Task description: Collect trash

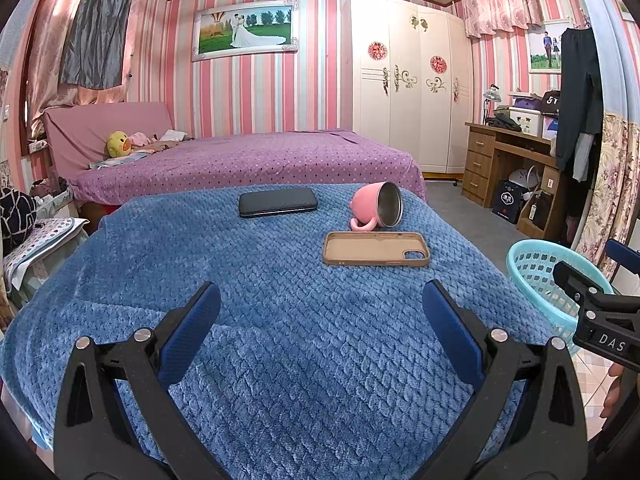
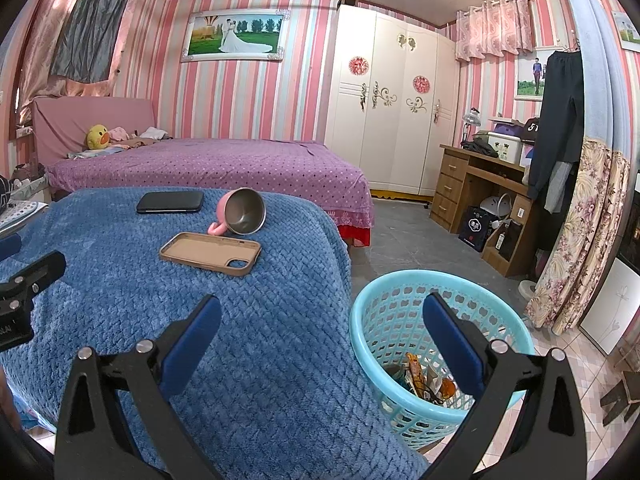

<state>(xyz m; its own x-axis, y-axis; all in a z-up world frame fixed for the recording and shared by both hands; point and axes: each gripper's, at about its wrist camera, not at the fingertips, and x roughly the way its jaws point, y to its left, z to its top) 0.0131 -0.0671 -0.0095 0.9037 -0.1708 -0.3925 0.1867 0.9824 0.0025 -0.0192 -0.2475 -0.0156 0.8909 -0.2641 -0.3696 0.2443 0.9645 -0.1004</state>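
Observation:
A turquoise plastic basket (image 2: 400,320) stands on the floor right of the blue blanket-covered table (image 2: 260,340); wrappers and other trash (image 2: 424,376) lie in its bottom. My right gripper (image 2: 322,336) is open and empty, straddling the table's right edge and the basket's rim. My left gripper (image 1: 322,320) is open and empty over the near part of the blue blanket (image 1: 300,340). In the left wrist view the basket (image 1: 536,268) shows at the right edge, partly behind the right gripper's body.
On the blanket lie a tipped pink mug (image 1: 378,206), a tan phone case (image 1: 376,248) and a black phone (image 1: 278,202). A purple bed (image 1: 248,160) lies beyond. A wooden desk (image 2: 476,184) and a white wardrobe (image 2: 392,108) stand right.

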